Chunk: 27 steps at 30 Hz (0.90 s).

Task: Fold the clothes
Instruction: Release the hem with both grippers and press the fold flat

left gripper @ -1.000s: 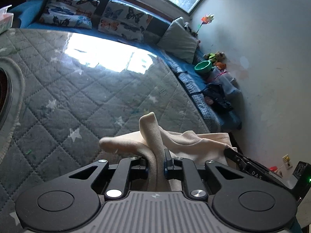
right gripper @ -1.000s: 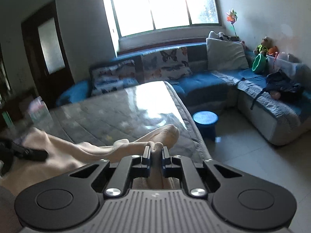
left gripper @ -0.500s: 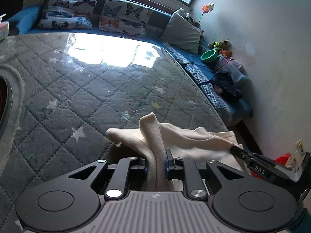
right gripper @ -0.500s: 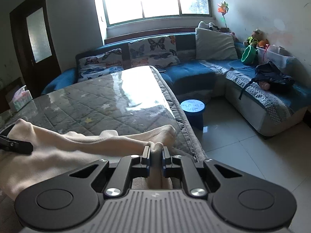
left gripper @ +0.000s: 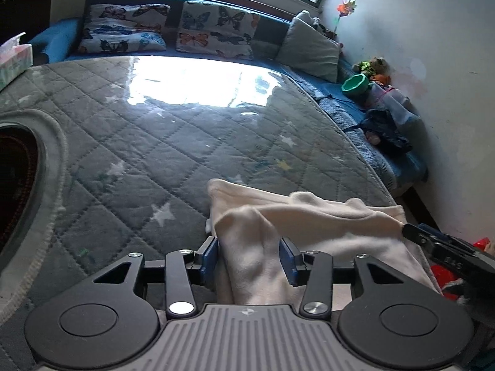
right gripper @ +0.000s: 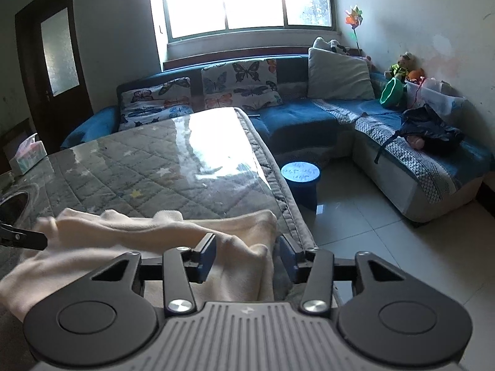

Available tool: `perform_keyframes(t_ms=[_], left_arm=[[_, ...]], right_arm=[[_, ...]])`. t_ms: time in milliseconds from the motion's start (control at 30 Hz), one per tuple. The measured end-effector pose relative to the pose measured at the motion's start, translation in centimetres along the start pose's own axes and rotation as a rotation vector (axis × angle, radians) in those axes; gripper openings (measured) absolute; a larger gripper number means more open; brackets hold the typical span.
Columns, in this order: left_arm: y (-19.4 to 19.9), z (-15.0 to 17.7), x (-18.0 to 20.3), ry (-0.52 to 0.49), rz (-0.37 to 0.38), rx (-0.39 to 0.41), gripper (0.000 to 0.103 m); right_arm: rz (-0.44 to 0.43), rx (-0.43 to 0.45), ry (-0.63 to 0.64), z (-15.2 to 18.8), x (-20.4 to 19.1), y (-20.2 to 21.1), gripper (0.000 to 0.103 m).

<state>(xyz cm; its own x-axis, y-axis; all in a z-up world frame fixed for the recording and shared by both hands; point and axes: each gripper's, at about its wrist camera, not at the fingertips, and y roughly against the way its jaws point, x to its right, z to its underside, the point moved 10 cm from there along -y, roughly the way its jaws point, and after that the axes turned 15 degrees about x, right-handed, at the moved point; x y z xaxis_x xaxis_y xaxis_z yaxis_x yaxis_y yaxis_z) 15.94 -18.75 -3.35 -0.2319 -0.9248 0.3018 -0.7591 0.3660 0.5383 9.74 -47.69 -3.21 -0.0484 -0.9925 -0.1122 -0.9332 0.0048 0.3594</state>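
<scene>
As it lies, cream garment [left gripper: 312, 225] lengthwise along table's [left gripper: 148, 142] near edge.

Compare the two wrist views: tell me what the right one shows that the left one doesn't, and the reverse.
Only the right wrist view shows the dark wooden door, the round blue stool and the tiled floor.

Only the left wrist view shows the red item by the wall.

Both show the cream fleece garment on the grey quilted star-print table cover, lying between the opening jaws of the left gripper and right gripper, plus the butterfly-print cushions.
</scene>
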Motion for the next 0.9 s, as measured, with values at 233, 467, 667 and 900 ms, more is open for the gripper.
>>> perform_keyframes(t_ms=[233,467,667,900], left_arm=[[-0.4,-0.8,-1.1,0.0,-0.029,0.011,0.045],[-1.1,-1.2,-0.8,-0.008,-0.022,0.019,0.045],[-2.4,-1.1,-0.6,-0.027,-0.031,0.003,0.046],[-3.5,-0.9,-0.9,-0.039,-0.045,-0.011,0.047]], right_arm=[[-0.042,0.014,0.012,-1.1,-2.0,-0.2,0.078],[-0.078,-0.013,0.048,-1.1,-4.5,-2.0,0.081],[-0.079,-0.052,0.091,-0.3,-6.0,-3.9,0.082],[-0.045,-0.117,0.14,0.8,-6.5,-6.1,0.091]])
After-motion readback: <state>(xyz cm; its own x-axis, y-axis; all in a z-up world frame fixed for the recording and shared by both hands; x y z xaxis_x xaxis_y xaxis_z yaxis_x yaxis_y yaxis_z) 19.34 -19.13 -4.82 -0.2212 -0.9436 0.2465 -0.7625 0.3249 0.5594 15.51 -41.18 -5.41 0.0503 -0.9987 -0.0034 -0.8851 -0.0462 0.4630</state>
